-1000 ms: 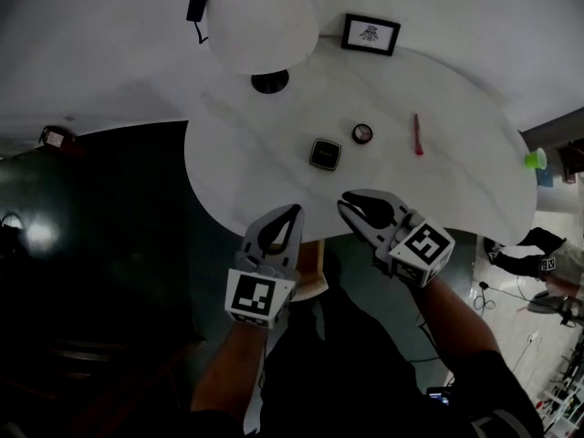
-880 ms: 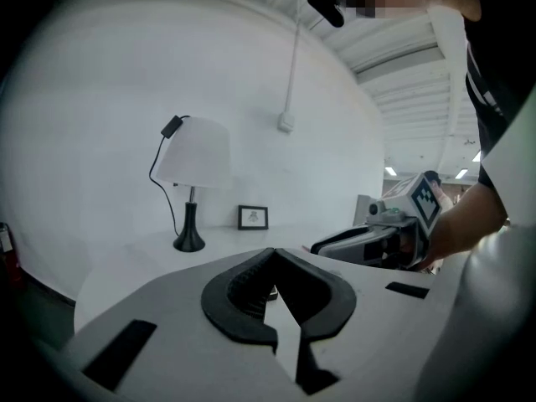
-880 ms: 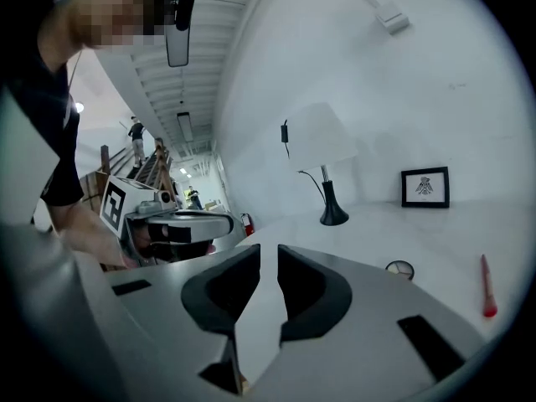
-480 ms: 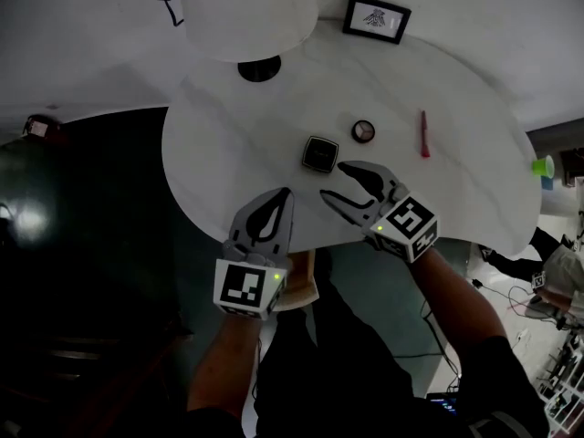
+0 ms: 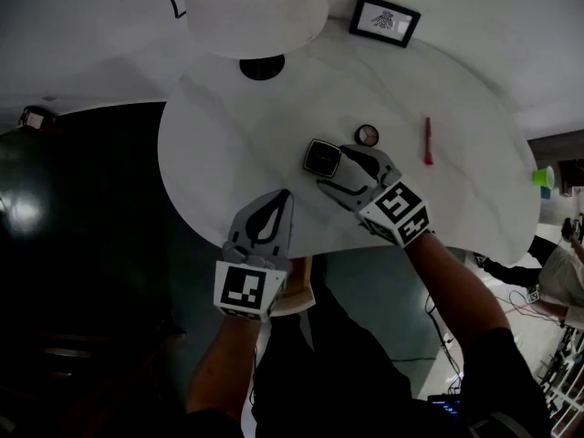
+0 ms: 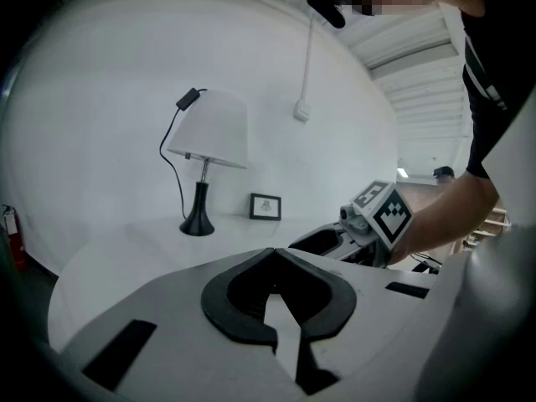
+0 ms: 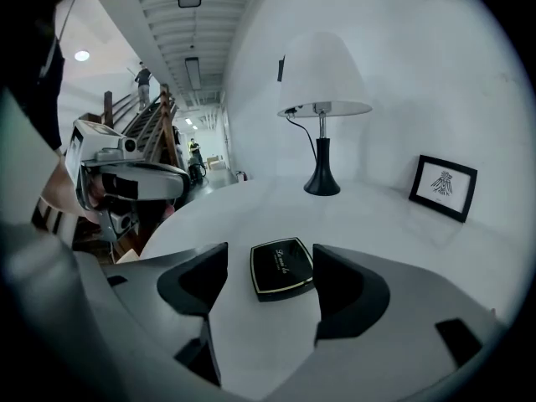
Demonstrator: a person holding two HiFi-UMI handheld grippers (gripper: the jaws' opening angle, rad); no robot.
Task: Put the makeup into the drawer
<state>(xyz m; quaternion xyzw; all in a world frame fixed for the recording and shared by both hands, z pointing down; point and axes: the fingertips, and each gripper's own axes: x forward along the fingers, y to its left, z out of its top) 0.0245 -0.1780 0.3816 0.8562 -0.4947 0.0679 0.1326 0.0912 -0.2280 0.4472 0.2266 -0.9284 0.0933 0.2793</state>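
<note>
A black square compact [image 5: 322,157] [image 7: 282,268] lies flat on the round white table [image 5: 228,144]. My right gripper [image 5: 336,168] [image 7: 270,281] is low over it and its jaws are opening. The compact sits between the two pads [image 7: 199,279] with a gap on each side. A small round compact [image 5: 367,135] and a red stick [image 5: 427,140] lie further right on the table. My left gripper [image 5: 285,201] [image 6: 272,255] is shut and holds nothing, hovering at the table's near edge. A tan drawer front [image 5: 297,292] shows just under that edge.
A white lamp [image 5: 258,7] stands at the back of the table on a black base [image 5: 262,67], and a small framed picture [image 5: 389,19] is at the back right. The floor to the left is dark. A green cup [image 5: 544,175] sits off the table's right side.
The right gripper has gone forward and down from the table's edge to the black compact, and its jaws have gone from shut to wide. The left gripper sank slightly.
</note>
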